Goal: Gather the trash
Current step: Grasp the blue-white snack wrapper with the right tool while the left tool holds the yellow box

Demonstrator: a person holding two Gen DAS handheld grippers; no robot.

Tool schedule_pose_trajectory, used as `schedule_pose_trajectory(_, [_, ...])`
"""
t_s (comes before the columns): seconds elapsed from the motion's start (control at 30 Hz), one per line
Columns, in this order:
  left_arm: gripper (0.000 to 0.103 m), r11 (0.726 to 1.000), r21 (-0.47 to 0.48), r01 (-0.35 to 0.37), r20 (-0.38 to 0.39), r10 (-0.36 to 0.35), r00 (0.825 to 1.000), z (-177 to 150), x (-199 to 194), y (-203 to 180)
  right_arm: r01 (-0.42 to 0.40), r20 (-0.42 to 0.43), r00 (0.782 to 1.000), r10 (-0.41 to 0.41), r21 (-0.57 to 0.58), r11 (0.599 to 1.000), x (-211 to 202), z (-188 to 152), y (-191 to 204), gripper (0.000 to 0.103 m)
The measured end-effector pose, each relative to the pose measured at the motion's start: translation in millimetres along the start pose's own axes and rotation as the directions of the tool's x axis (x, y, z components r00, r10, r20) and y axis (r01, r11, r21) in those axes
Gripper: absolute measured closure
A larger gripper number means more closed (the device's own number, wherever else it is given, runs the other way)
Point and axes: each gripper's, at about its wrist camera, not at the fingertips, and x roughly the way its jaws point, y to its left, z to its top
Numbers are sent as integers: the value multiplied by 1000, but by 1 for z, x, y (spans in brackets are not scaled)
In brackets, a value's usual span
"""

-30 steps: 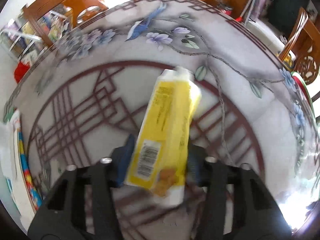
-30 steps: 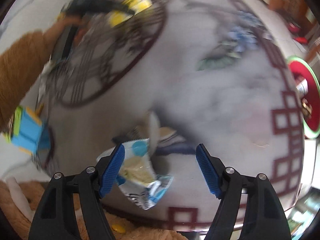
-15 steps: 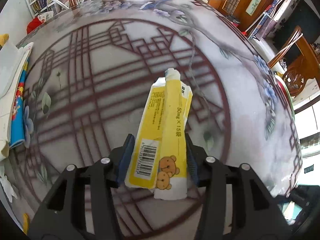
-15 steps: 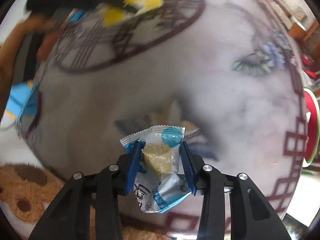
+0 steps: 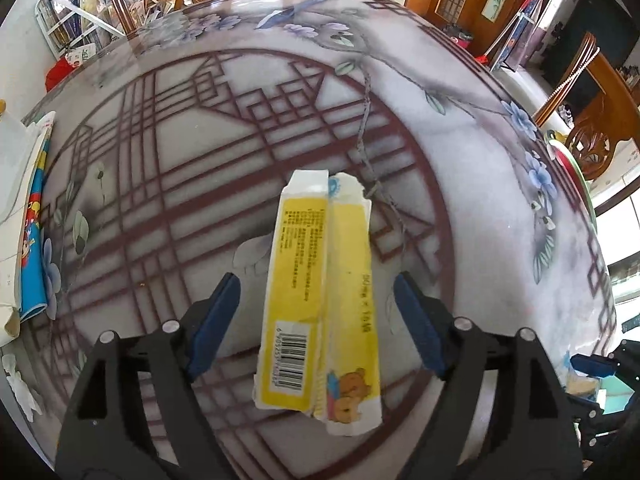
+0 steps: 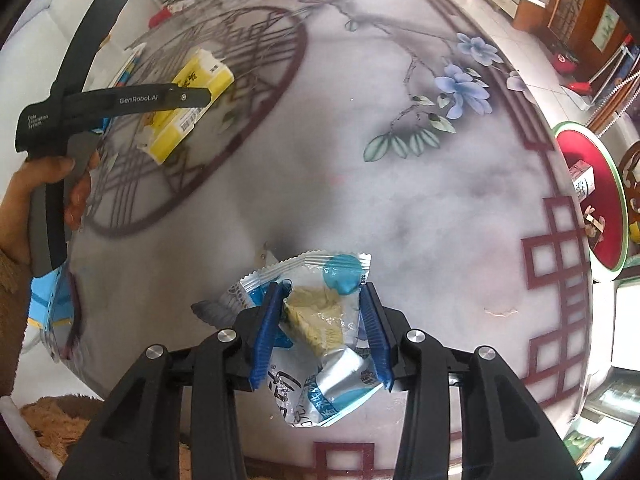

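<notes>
A yellow and white tissue pack (image 5: 320, 296) lies on the round patterned table (image 5: 200, 140), between the jaws of my left gripper (image 5: 316, 304), which is open and not touching it. The pack also shows in the right wrist view (image 6: 188, 100), under the left gripper's body (image 6: 120, 100). My right gripper (image 6: 322, 332) is shut on a crumpled blue and silver snack wrapper (image 6: 320, 320) just above the table near its front edge.
A red tray with a green rim (image 6: 588, 196) holding small items sits at the table's right edge. Books and papers (image 5: 28, 216) lie at the left edge. Wooden chairs (image 5: 592, 92) stand around the table. A brown plush thing (image 6: 52, 432) lies below the front edge.
My left gripper has opened and let go of the tissue pack, which now lies on the table. My right gripper closed on the snack wrapper and still holds it.
</notes>
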Motion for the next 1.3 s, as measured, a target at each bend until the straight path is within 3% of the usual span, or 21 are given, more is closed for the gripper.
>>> schedule_pose_trajectory(0.4, [26, 986, -147, 77, -20, -81, 997, -9, 9, 25, -6, 20, 1000, 5, 28, 1000, -4, 7, -3, 62])
schedule_pose_trajectory(0.63, [27, 987, -133, 89, -4, -91, 996, 1, 13, 21, -4, 32, 999, 2, 44, 999, -7, 5, -6, 62])
schedule_pose_trajectory(0.7, [34, 990, -122, 75, 2, -76, 997, 5, 15, 19, -3, 37, 999, 1, 46, 999, -9, 4, -6, 62])
schedule_pose_trajectory(0.8, [59, 993, -99, 60, 19, -58, 998, 8, 14, 16, 0, 44, 999, -2, 52, 999, -10, 4, -6, 62])
schedule_pose_trajectory(0.87, [64, 993, -108, 53, 27, -50, 998, 9, 12, 15, 1, 48, 999, -4, 58, 998, -11, 3, -8, 62])
schedule_pose_trajectory(1.3, [64, 988, -110, 107, 144, -90, 985, -2, -45, -5, -2, 88, 996, -5, 80, 997, -21, 5, -12, 62])
